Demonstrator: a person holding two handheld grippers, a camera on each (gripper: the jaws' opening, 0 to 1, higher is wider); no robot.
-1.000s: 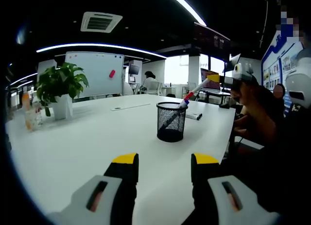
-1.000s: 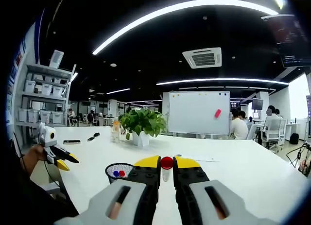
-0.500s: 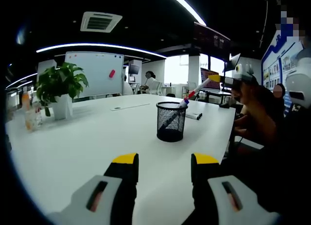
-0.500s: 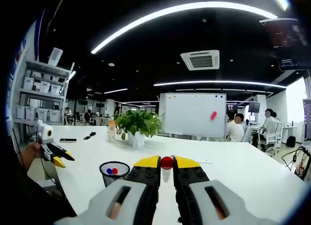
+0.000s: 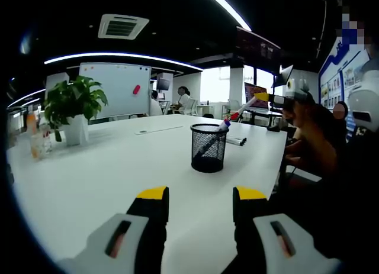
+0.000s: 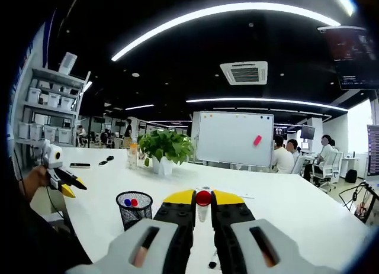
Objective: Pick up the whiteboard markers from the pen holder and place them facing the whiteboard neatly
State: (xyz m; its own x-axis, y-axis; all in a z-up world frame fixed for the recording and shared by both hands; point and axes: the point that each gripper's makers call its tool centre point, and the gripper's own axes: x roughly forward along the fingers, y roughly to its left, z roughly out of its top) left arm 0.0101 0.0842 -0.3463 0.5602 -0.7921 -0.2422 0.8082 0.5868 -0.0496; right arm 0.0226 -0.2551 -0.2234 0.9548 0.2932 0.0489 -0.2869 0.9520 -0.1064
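Progress: early | right tool (image 6: 203,204) clamped on red-capped marker (image 6: 203,198), lower centre | left tool (image 5: 200,202) parted, empty | pen holder (image 6: 133,209) lower left on worktop (image 6: 308,215), two markers left | whiteboard (image 6: 233,139) centre.

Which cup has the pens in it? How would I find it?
Look at the big white table, then its right side near the edge. The black wire-mesh pen holder stands there alone, a see-through round basket with a marker poking out; the leafy green plant in a white pot is far left.
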